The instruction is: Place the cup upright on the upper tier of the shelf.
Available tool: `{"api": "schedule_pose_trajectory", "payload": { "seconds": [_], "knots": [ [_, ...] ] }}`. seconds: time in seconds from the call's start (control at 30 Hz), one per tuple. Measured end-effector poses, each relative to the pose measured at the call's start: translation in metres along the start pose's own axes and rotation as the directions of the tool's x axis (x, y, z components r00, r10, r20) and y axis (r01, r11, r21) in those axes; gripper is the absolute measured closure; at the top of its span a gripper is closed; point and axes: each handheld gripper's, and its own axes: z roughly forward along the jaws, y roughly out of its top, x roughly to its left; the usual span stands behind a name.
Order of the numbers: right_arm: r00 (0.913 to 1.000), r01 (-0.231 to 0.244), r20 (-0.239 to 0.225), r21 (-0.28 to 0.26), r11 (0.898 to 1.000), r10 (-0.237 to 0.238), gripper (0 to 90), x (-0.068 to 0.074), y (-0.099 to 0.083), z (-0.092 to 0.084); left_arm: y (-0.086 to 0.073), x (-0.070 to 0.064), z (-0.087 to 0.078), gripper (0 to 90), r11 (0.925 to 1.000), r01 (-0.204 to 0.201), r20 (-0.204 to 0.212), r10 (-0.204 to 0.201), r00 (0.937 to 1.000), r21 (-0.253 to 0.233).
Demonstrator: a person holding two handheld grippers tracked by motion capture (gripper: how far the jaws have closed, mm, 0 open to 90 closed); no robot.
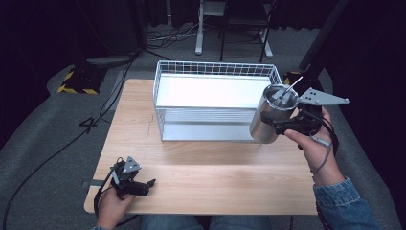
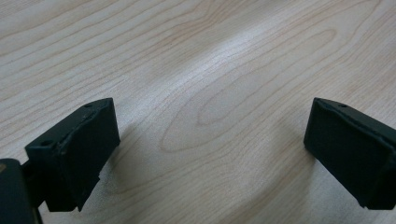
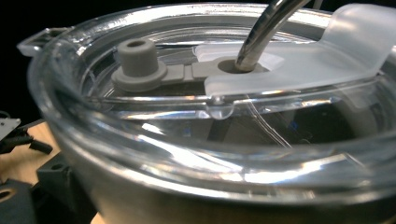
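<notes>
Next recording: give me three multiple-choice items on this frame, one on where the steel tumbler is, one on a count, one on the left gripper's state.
1. Where is the steel tumbler?
A. lying inside the wire basket
B. held by the right gripper beside the wire basket's right end
C. standing at the table's front left corner

2. How many straws stand in the tumbler's clear lid?
A. none
B. one
C. three

3. How is the left gripper?
A. open, holding nothing
B. shut on a spoon
C. shut on the tumbler

Key: 1 B, the right gripper clasps it next to the wire basket; 2 B, a single metal straw passes through the lid; 3 A, bare table shows between its jaws.
</notes>
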Motion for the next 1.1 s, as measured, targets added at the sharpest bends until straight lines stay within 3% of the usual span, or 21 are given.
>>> {"api": "schedule_pose_trajectory", "payload": {
  "seconds": [0.47, 0.83, 1.1],
  "knots": [
    [0.9998, -0.012, 0.013, -0.020, 1.000, 0.012, 3.6, -0.009, 0.041, 0.021, 0.000, -0.001, 0.000, 3.8, 1.0000, 0.006, -0.004, -0.006, 1.0000, -0.001],
    [0.9992, 0.034, 0.022, -0.014, 0.999, -0.033, 3.6, -0.011, 0.072, 0.063, -0.001, -0.002, -0.001, 3.7, 0.9999, 0.011, -0.007, -0.011, 0.9999, 0.001],
    [0.9995, 0.025, 0.021, -0.038, 0.999, -0.024, 3.6, -0.011, 0.086, 0.090, -0.001, -0.003, -0.001, 3.7, 0.9999, 0.014, -0.006, -0.014, 0.9999, 0.002]
  ]
}}
